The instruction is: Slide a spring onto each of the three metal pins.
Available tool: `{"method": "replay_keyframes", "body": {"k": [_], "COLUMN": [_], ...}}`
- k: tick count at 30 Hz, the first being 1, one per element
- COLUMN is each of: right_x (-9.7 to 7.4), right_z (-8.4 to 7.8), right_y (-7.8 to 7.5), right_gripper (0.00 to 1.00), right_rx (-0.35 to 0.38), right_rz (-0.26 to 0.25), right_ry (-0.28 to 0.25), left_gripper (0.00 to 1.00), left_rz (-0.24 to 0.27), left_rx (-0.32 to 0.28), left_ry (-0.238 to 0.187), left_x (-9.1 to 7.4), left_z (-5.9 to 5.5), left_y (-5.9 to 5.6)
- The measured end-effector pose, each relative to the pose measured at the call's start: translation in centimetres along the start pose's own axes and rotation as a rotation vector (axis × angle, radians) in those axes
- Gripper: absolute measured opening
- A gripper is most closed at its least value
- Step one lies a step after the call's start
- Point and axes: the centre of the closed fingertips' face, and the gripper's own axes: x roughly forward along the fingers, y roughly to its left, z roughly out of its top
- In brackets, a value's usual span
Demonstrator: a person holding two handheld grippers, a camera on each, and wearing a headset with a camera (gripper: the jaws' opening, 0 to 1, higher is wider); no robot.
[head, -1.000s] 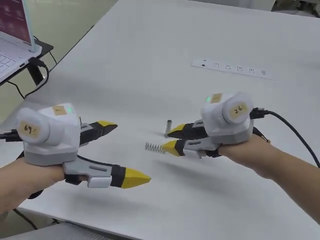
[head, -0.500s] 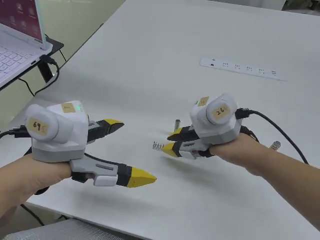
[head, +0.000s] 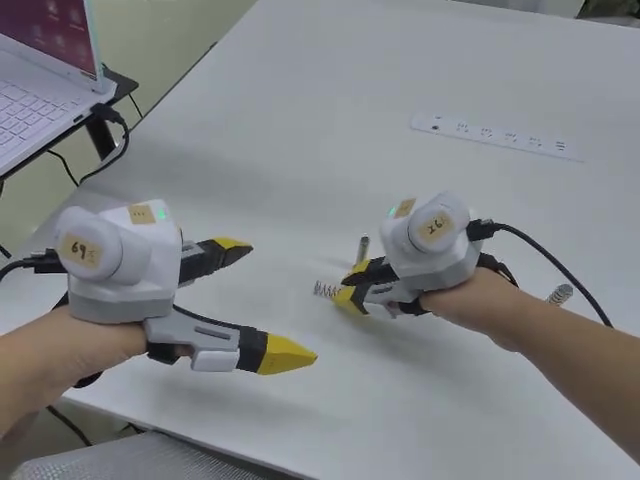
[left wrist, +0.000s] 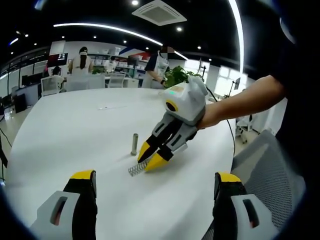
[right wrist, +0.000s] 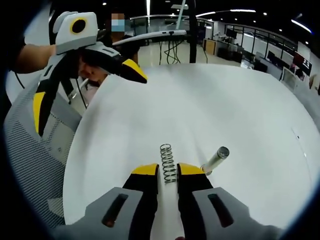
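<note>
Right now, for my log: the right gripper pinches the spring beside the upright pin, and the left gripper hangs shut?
No: the left gripper hangs open, jaws wide apart in the left gripper view. The right gripper pinches the spring beside the upright pin.

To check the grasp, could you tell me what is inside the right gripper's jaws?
One end of the spring is gripped between the right gripper's yellow tips; the rest sticks out. In the head view, the tips cover that end.

White table [head: 300, 120]: power strip [head: 495, 136] at 1 o'clock, upright pin [head: 364, 248] mid-table, spring [head: 326, 291] at its 7 o'clock, second pin [head: 558, 295] well apart at 3 o'clock.
</note>
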Motion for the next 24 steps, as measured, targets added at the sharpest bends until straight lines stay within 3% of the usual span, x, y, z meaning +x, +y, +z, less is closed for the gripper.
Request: {"method": "replay_keyframes", "body": {"k": [11, 18, 24], "right_x": [0.0, -2.1, -4.3], "right_z": [-0.8, -0.3, -0.8], "right_y": [0.1, 0.2, 0.2], "right_gripper": [0.08, 0.08, 0.08], "right_rx": [-0.037, -0.043, -0.045], "right_rz": [0.007, 0.010, 0.000], "right_ry": [0.022, -0.010, -0.017], "left_gripper": [0.95, 0.95, 0.94], "left_rz": [0.001, -0.009, -0.043], "left_rx": [-0.005, 0.008, 0.028], "left_ry": [0.002, 0.002, 0.001], "left_x": [0.0, 0.7, 1.8], "left_z": [-0.2, 0.4, 1.1], "left_y": [0.0, -0.3, -1.4]}}
